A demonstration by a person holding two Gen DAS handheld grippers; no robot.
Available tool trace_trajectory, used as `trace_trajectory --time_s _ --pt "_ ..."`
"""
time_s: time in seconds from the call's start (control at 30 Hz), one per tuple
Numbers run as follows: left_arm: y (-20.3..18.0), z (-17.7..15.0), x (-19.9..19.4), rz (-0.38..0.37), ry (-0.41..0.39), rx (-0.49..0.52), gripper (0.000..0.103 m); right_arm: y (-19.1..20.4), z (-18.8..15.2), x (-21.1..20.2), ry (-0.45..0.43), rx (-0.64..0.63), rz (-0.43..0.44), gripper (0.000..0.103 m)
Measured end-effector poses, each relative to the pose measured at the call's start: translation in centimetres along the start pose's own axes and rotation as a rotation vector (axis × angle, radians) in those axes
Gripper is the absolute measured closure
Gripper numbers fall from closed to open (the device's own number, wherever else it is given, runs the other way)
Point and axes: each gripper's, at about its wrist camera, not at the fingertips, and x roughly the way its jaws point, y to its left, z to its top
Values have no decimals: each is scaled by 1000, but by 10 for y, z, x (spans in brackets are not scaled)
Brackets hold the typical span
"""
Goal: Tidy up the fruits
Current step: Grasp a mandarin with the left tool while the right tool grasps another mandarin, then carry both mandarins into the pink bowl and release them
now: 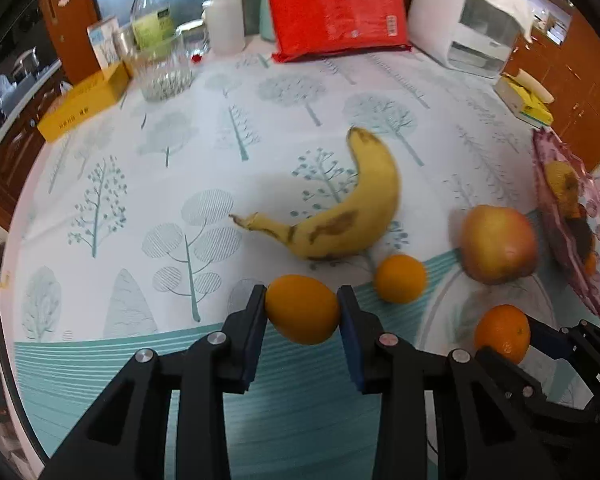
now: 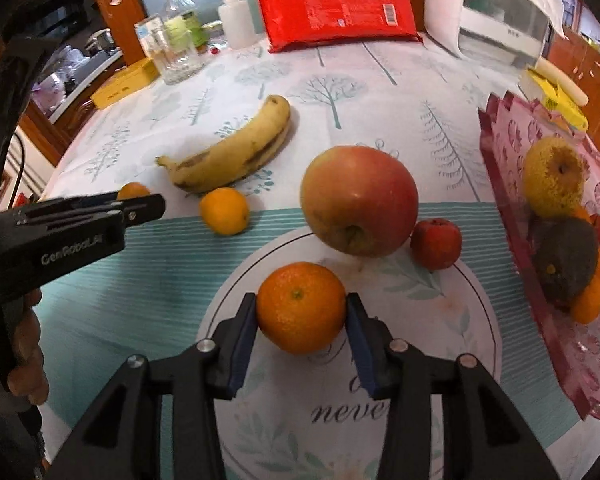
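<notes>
The left claw (image 1: 302, 310) squeezes a small orange (image 1: 302, 309) between its two blue pads. The right claw (image 2: 302, 308) pinches a bigger orange (image 2: 301, 307) the same way, one pad on each side.

In the right claw's view, a big apple (image 2: 359, 201) sits at 12 o'clock from the held orange, near it. A little red fruit (image 2: 436, 243) touches the apple at its 4 o'clock. A loose orange (image 2: 224, 211) lies at 9 o'clock from the apple, with a spotty banana (image 2: 236, 152) just beside it at 12 o'clock.

A pink tray (image 2: 508, 168) sits at 3 o'clock on the bench (image 2: 120, 300). It holds a yellow fruit (image 2: 554, 182), a dark fruit (image 2: 568, 264) and some small oranges (image 2: 590, 300).

At the far end of the bench are a red bag (image 2: 336, 4), a yellow box (image 2: 124, 82), bottles (image 2: 180, 20) and a glass jar (image 1: 162, 68). A person's hand (image 2: 28, 356) holds the left claw's handle at 9 o'clock.
</notes>
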Motion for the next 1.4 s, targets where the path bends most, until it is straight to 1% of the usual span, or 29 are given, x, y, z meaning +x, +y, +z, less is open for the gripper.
trace_trajectory --time_s 0.2,0.33,0.43,0.63,0.77,0.87,0.93,1.0,1.1,1.17,1.23,1.4 --pt "-31 5 -41 -18 -29 26 69 -4 0 -44 -75 -27 25 59" --pt "-63 9 -71 -45 -51 59 69 -21 3 -79 -143 -26 22 59" --pt "-96 14 -96 -54 -83 97 69 -40 6 -107 -187 -20 11 59" --pt "-158 30 -130 -72 -122 139 69 -96 13 -163 -267 6 -26 59" --pt "-199 44 -142 -68 -148 154 69 -143 23 -201 -315 14 -94 59" --pt "-224 52 -141 -63 -150 161 69 -176 29 -217 -335 30 -154 59" --pt "-239 56 -134 -49 -145 172 69 -200 30 -219 -340 46 -193 59" --pt "-251 60 -121 -22 -129 183 69 -223 30 -212 -315 74 -218 59" --pt "-265 63 -96 0 -95 192 69 -251 25 -192 -258 122 -209 59" --pt "-271 64 -76 17 -57 193 69 -264 19 -174 -208 146 -196 59" --pt "-274 64 -59 19 -16 184 69 -270 14 -158 -168 157 -193 59" --pt "-281 61 -34 48 22 203 69 -279 3 -122 -86 155 -177 59"
